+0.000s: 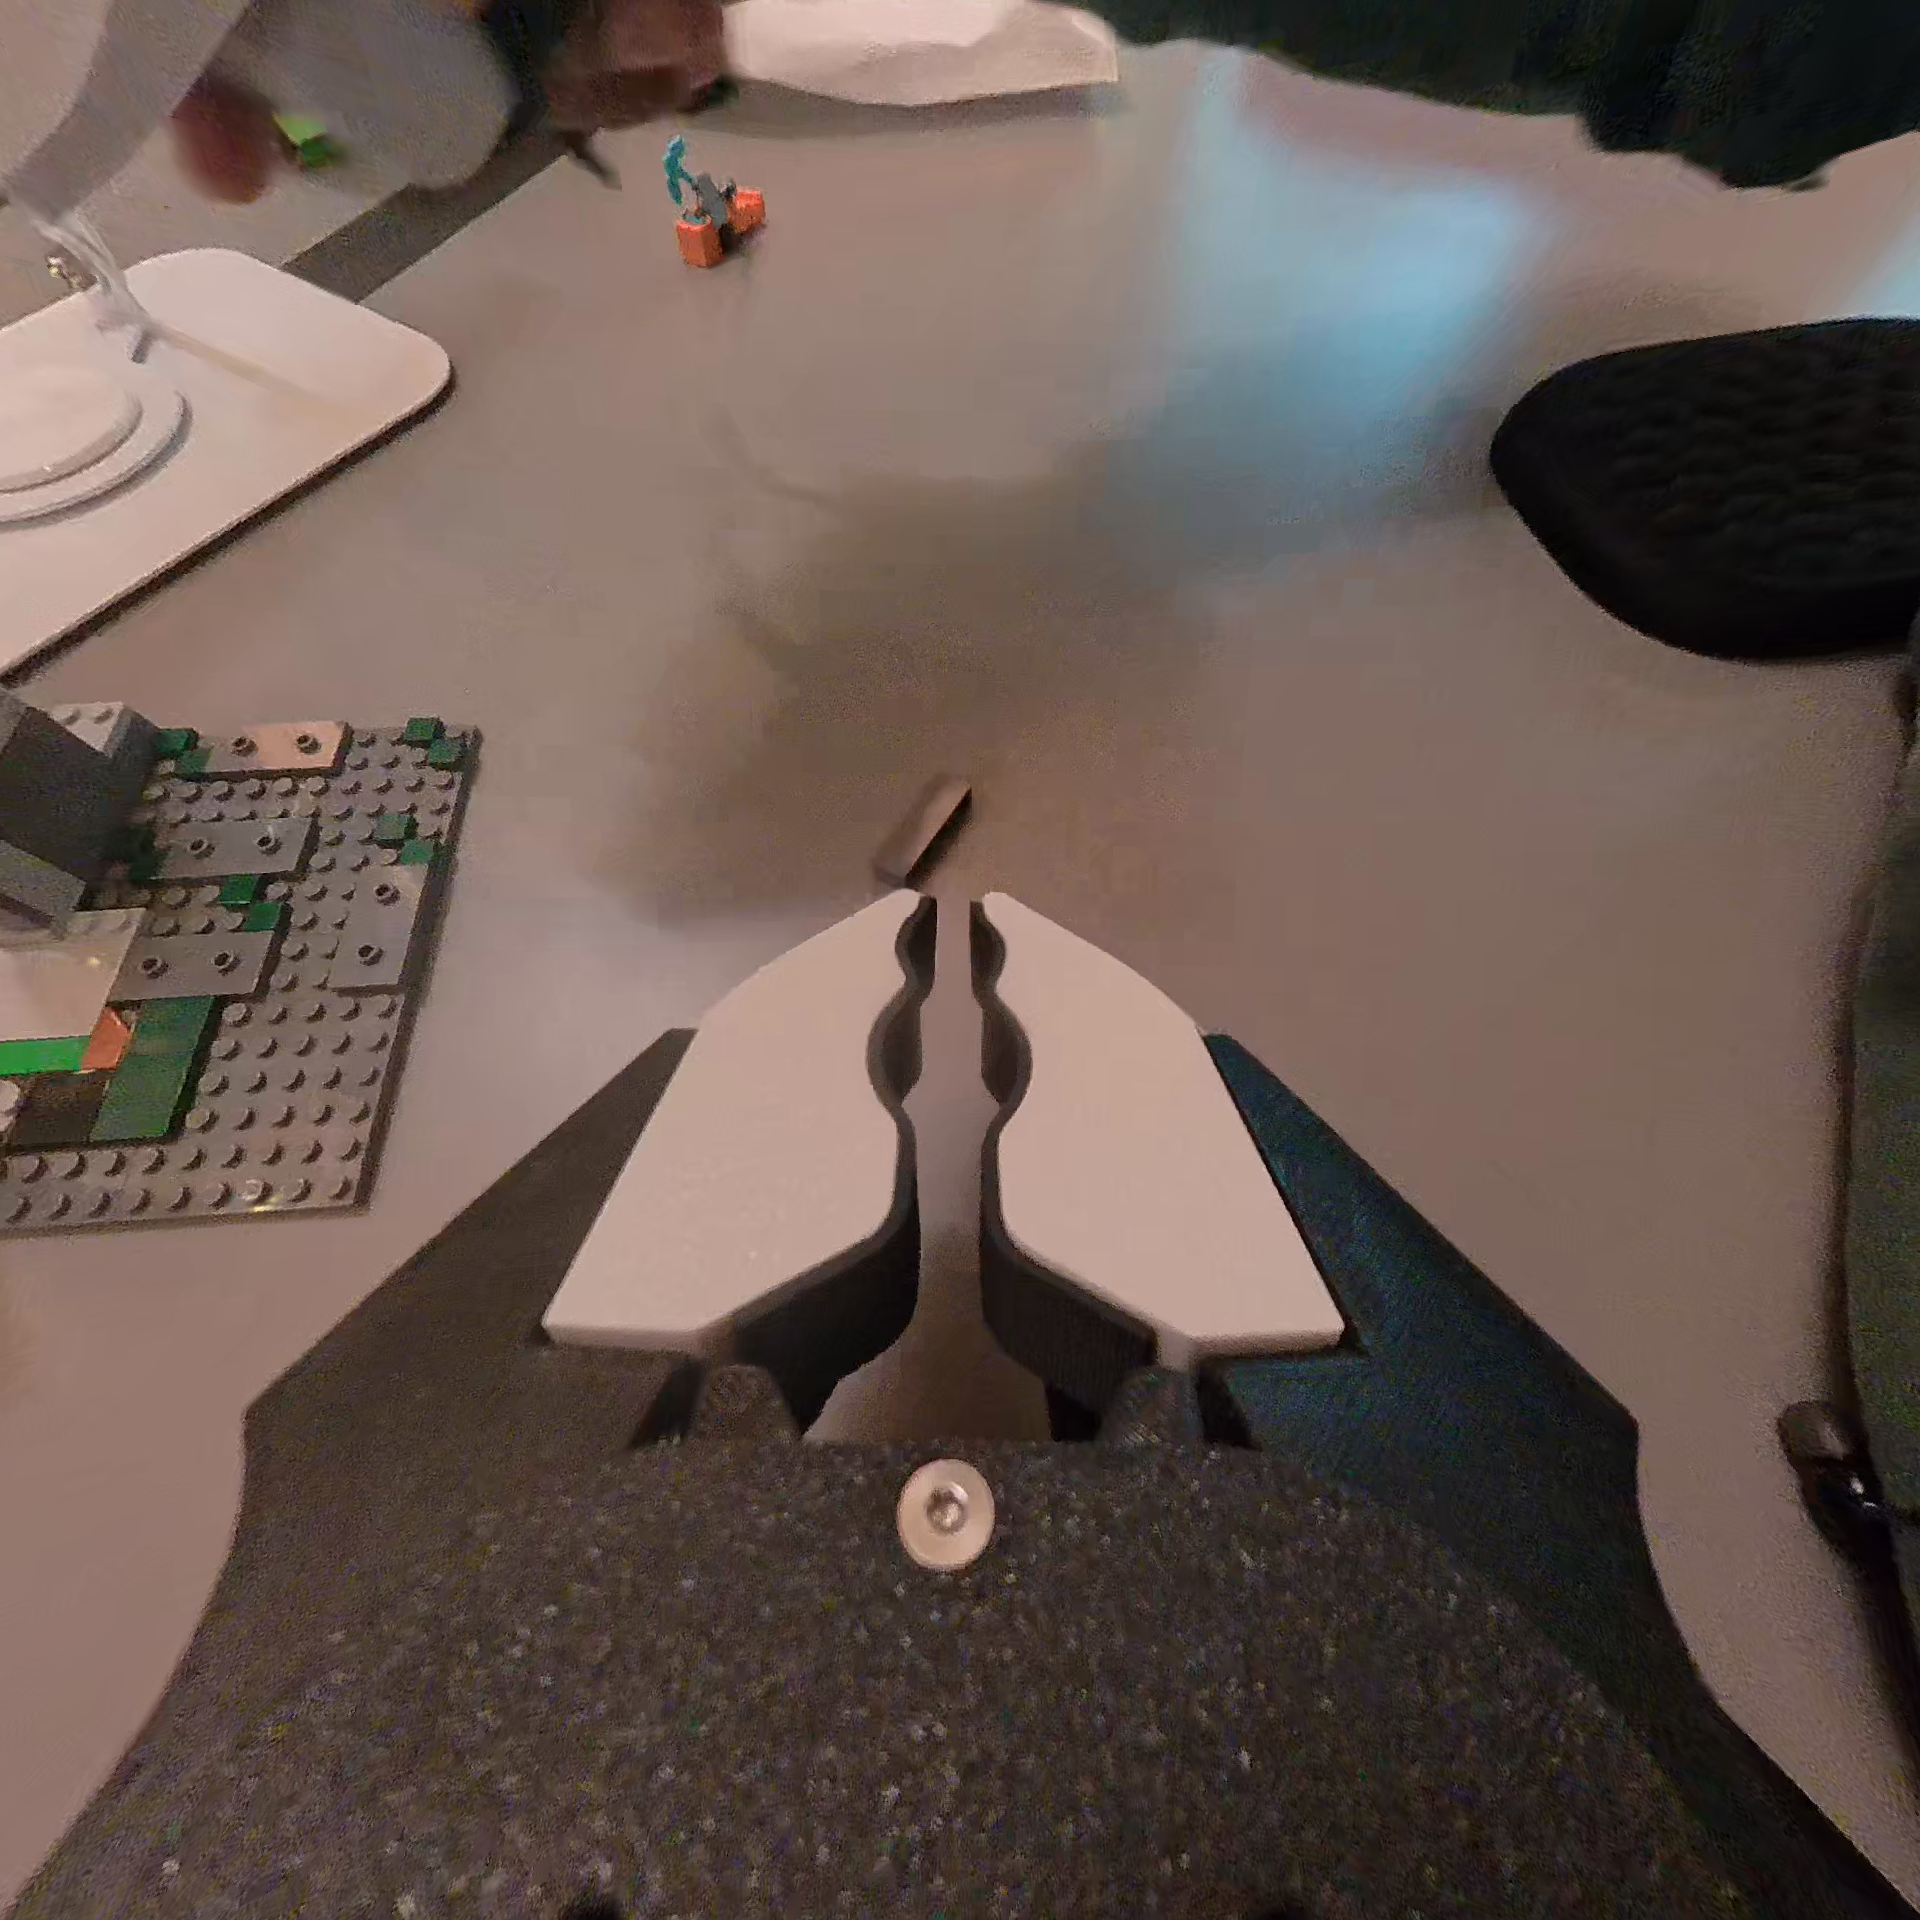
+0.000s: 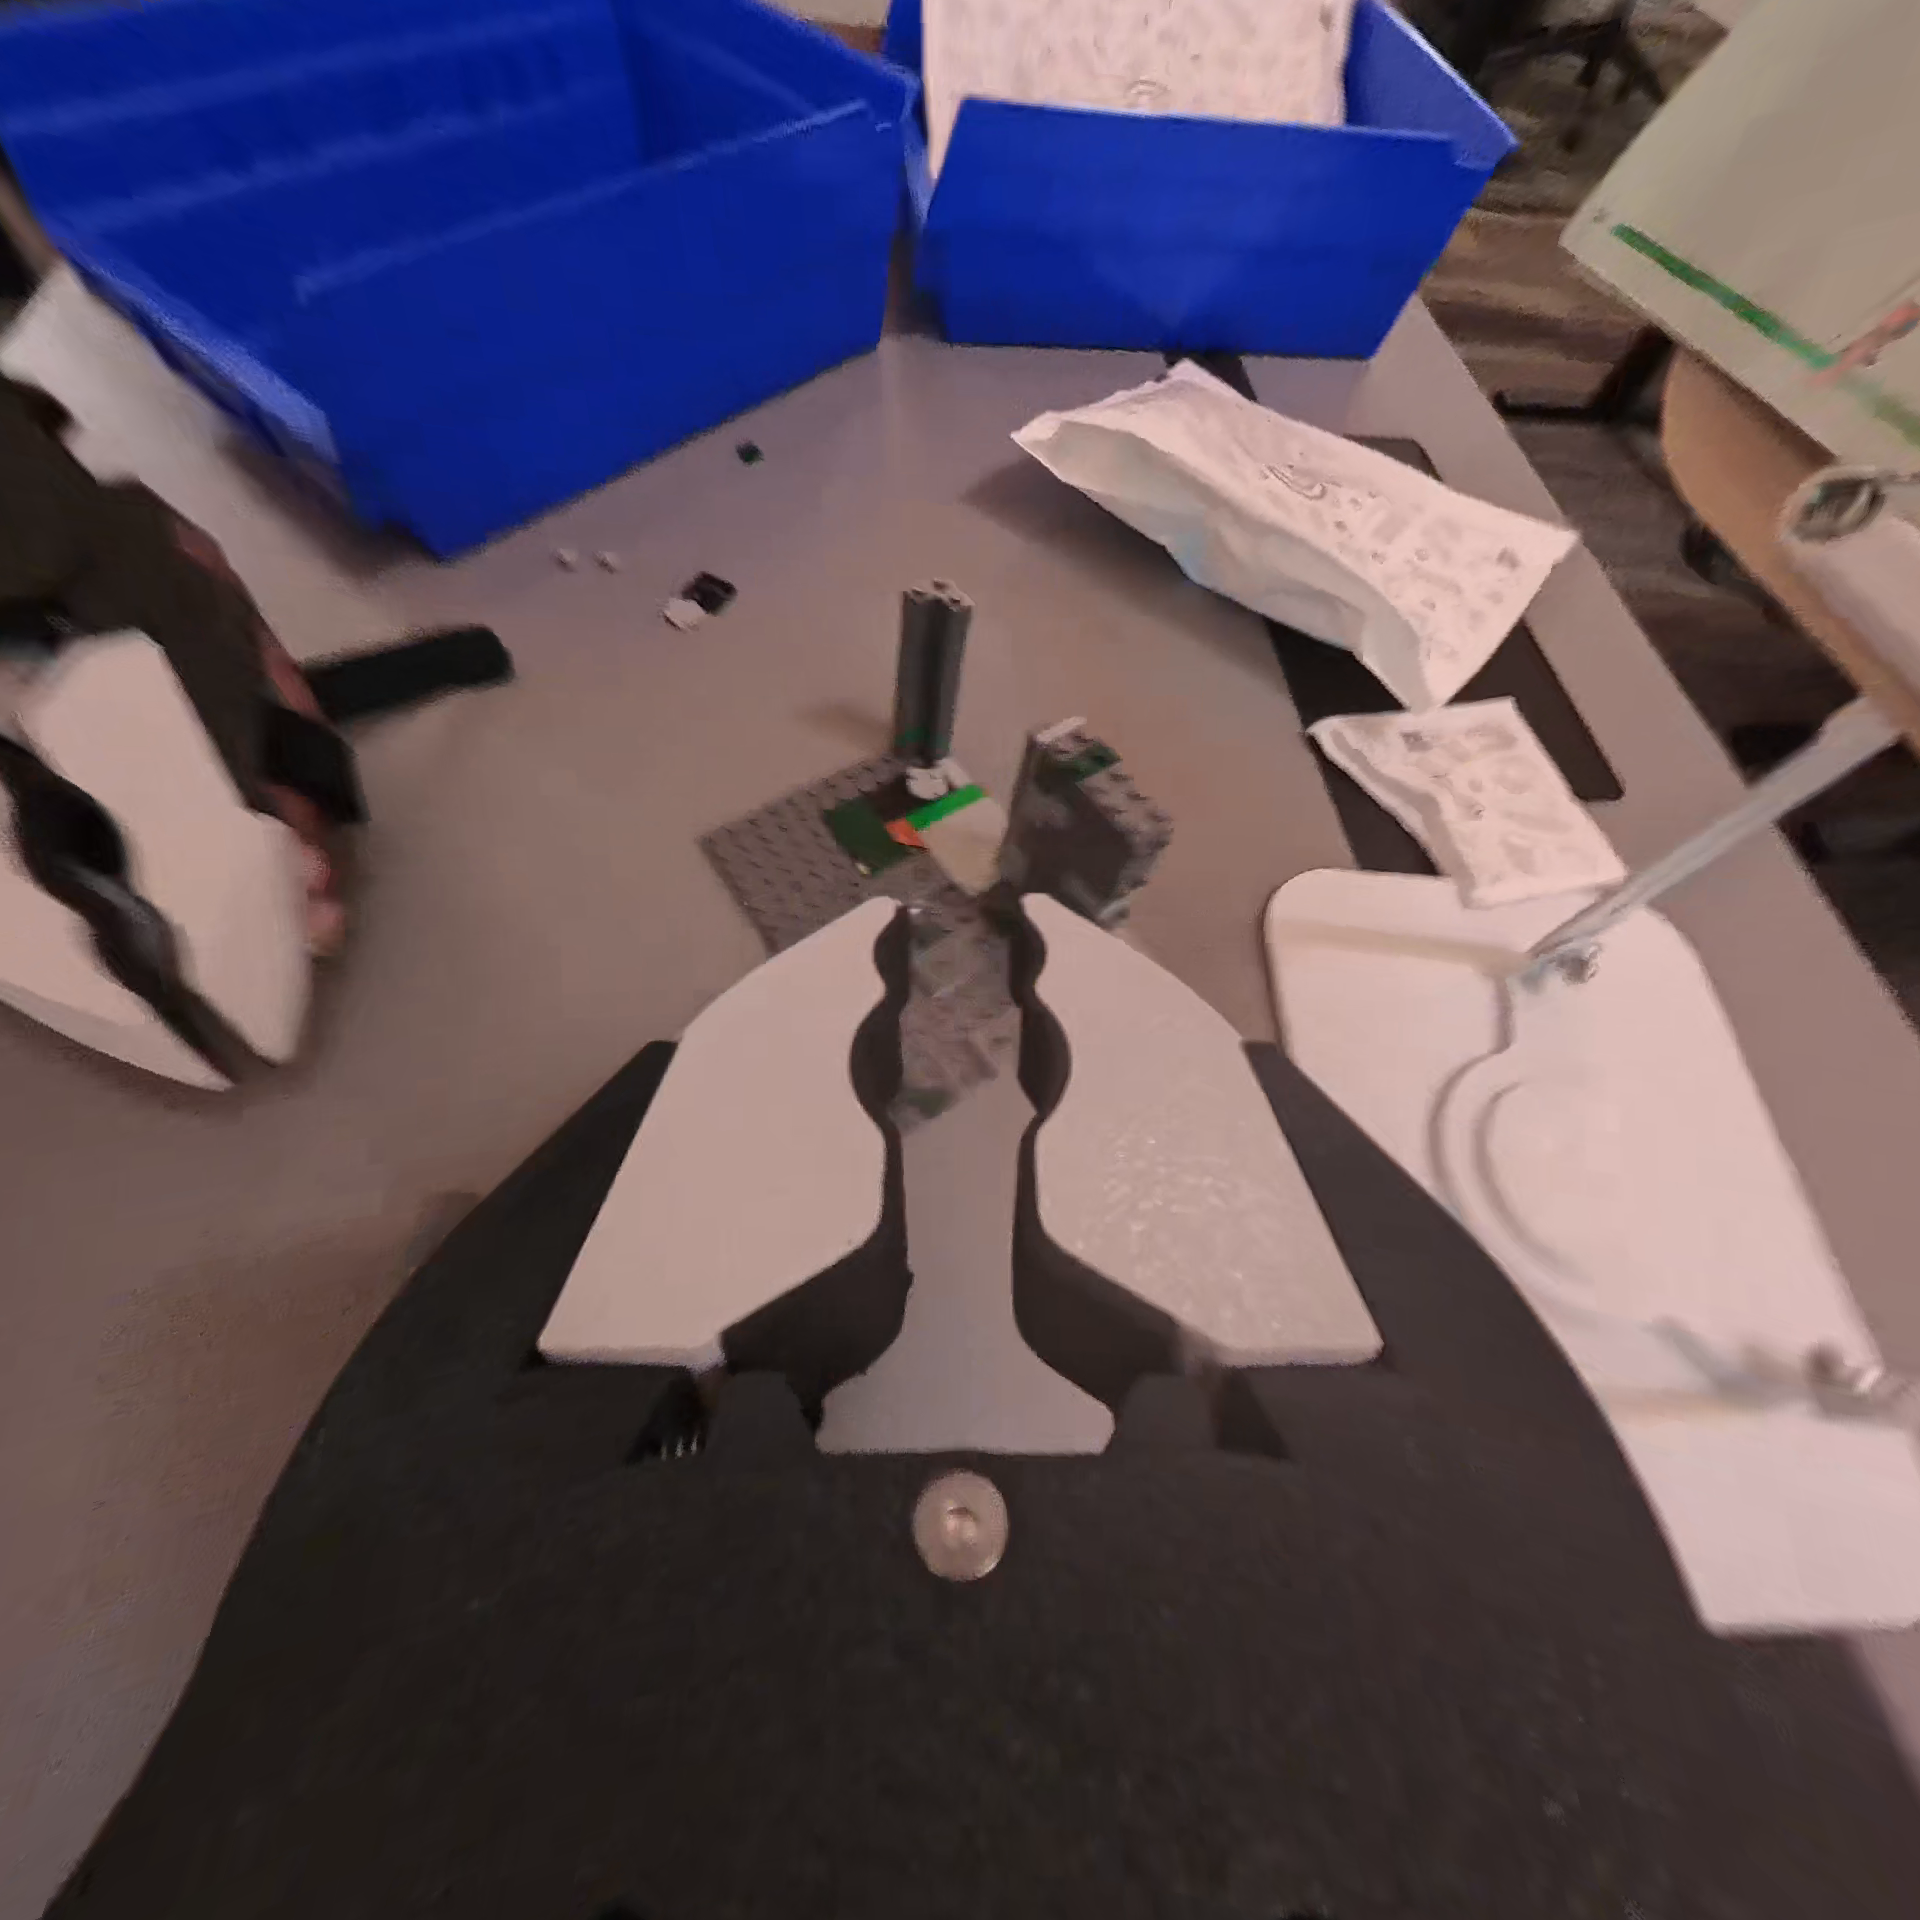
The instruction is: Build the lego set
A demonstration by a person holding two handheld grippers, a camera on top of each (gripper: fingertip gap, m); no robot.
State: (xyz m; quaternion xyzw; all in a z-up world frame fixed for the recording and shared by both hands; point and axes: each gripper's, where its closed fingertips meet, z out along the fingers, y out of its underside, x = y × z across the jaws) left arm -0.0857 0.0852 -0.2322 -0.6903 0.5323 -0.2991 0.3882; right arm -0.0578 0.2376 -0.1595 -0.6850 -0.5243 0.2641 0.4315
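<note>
The lego build stands on a grey studded baseplate with green and grey tiles. In the right wrist view the baseplate carries a tall dark grey column and a grey wall block. My left gripper is open by a narrow gap with nothing between the fingers. A small dark grey piece lies on the table just past its left fingertip. My right gripper is open and empty, low over the near part of the baseplate. The left gripper also shows blurred at the left.
Two blue bins stand at the back. White paper bags and a white stand base lie right of the build. Small loose pieces, a black strip, an orange and teal figure and a black chair seat show. My right fingertips sit around 20 cm from my left ones.
</note>
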